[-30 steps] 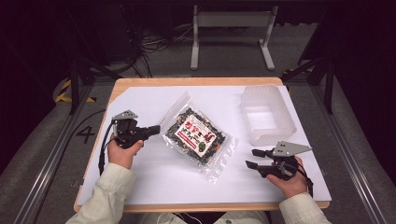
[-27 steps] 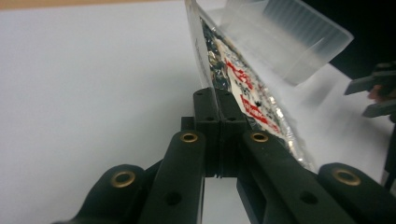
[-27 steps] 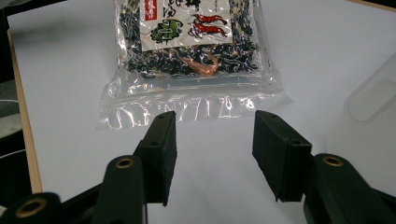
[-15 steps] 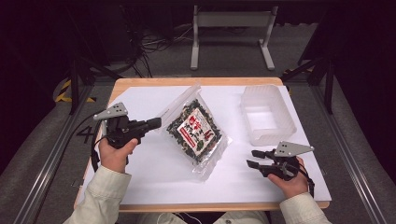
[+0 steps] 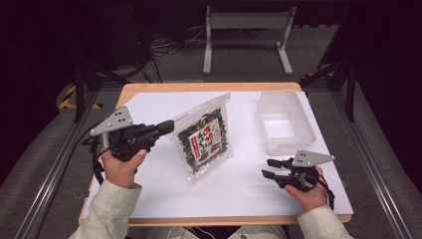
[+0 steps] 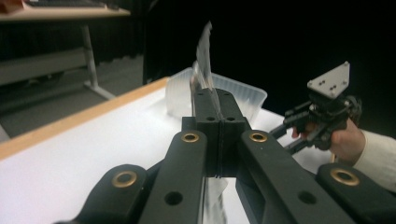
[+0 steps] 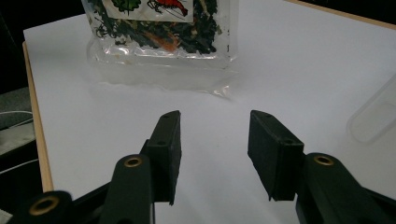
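Note:
A clear bag [image 5: 204,139] of dark dried food with a red and white label is tilted up on the white sheet, its lower end resting on the table. My left gripper [image 5: 169,127] is shut on the bag's upper left edge and holds it raised. In the left gripper view the black jaws [image 6: 217,100] are closed flat on the thin plastic edge [image 6: 204,51], which sticks up past them. My right gripper [image 5: 266,168] rests low at the front right, open, with nothing between its jaws [image 7: 212,135]. Those jaws have just been closing a little. The bag [image 7: 159,32] lies ahead of them.
An empty translucent plastic tub [image 5: 298,127] stands at the back right of the table, also seen as tub [image 6: 243,95] and tub [image 7: 373,121]. A white sheet [image 5: 239,184] covers the wooden tabletop. Dark floor, cables and a metal stand lie beyond the far edge.
My left gripper has risen with the bag's edge in it, tipping the bag from lying flat to standing tilted. The right hand stayed put and its jaws narrowed slightly.

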Motion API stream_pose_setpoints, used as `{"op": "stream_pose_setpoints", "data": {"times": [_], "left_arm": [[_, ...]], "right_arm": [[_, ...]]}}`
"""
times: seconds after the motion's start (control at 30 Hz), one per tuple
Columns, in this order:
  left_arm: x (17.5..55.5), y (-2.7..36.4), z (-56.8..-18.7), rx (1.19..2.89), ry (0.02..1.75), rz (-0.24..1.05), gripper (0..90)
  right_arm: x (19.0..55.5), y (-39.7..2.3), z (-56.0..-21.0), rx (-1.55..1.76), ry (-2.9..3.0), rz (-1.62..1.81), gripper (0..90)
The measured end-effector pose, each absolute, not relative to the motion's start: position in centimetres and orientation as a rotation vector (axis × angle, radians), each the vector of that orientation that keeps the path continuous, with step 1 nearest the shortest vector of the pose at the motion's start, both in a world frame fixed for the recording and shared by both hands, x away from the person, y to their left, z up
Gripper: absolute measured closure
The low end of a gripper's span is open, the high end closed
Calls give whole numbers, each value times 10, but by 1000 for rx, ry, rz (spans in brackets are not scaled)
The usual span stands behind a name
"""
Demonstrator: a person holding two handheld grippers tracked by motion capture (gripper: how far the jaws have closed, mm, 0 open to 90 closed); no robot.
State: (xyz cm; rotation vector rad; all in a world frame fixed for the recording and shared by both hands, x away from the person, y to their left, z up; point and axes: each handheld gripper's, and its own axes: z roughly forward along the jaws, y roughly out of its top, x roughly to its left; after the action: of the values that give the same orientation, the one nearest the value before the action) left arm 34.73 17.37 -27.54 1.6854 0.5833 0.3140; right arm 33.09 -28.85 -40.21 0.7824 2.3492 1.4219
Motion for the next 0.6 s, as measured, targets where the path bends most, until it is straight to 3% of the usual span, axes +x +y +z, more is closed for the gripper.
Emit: {"op": "stream_pose_setpoints", "data": {"times": [0.3, 0.6], "left_arm": [[345, 172, -269, 1649, 566, 332, 900], [341, 179, -261, 1628, 547, 327, 900]], "right_arm": [[330, -284, -395, 760, 2334, 1447, 537], [343, -274, -370, 704, 2314, 1518, 453]]}}
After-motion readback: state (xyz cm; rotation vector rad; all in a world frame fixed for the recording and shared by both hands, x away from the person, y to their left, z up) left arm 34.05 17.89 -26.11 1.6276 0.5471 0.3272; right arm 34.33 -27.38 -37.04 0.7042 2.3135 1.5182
